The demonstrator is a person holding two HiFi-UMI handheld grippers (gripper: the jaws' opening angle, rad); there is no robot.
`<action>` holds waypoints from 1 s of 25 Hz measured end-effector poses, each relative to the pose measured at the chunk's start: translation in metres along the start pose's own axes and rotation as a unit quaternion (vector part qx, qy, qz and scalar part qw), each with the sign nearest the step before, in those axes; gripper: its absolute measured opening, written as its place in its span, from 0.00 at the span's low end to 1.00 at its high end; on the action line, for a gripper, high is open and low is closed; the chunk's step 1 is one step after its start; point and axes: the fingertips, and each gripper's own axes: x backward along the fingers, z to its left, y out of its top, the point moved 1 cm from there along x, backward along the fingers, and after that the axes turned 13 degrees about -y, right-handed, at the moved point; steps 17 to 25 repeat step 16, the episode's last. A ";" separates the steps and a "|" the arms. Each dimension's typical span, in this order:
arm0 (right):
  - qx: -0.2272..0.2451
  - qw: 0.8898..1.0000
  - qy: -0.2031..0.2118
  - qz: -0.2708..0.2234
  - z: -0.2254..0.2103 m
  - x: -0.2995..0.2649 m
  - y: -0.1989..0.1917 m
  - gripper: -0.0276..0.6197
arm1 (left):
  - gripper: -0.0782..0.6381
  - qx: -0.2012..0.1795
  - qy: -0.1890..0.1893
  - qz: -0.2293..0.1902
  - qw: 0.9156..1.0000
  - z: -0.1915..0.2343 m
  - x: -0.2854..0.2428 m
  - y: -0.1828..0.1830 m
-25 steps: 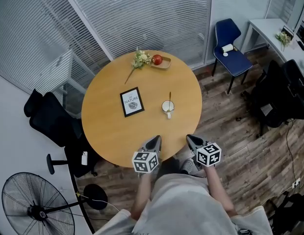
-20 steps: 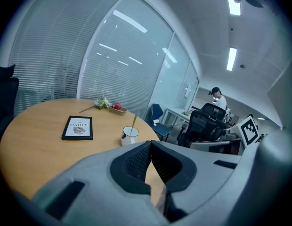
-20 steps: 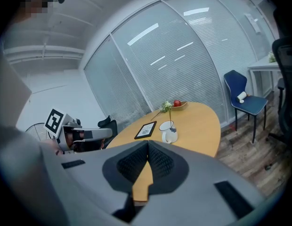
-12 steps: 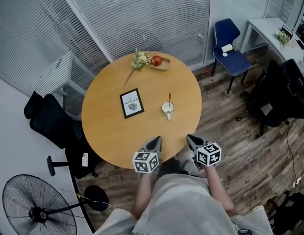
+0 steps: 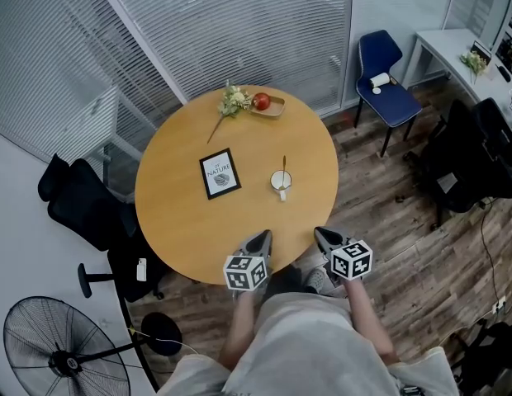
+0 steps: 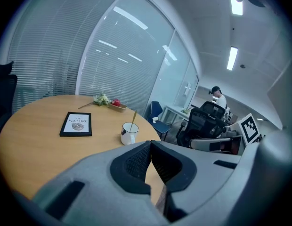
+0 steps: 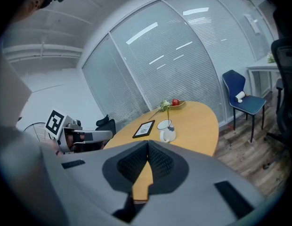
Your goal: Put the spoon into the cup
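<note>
A round wooden counter (image 5: 182,221) stands in front of the person. Near its middle sits a white cup (image 5: 281,180). The spoon (image 5: 283,165) is in the cup, and its thin handle sticks up out of the top. To the left of the cup a small picture frame (image 5: 220,172) lies flat on the counter. At the far edge is a little tray (image 5: 275,108) with a red apple (image 5: 262,101) on it, and some flowers (image 5: 233,100) lie just beside it. The left gripper (image 5: 264,236) and the right gripper (image 5: 320,234) are held side by side at the near edge of the counter, close to the person and well apart from the cup. Both point toward the cup. The jaws of each one are pressed together, with nothing between them. A blue chair (image 5: 388,77) stands on the wooden floor off to the right.
</note>
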 end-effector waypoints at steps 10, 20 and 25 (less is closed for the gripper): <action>0.000 1.000 0.000 0.008 0.000 0.002 -0.008 0.04 | 0.12 0.002 -0.003 0.003 1.000 -0.003 0.000 -0.005; 0.006 1.000 0.003 0.013 0.004 0.003 -0.014 0.04 | 0.12 0.003 -0.003 0.002 1.000 -0.004 0.002 -0.008; 0.006 1.000 0.003 0.013 0.004 0.003 -0.014 0.04 | 0.12 0.003 -0.003 0.002 1.000 -0.004 0.002 -0.008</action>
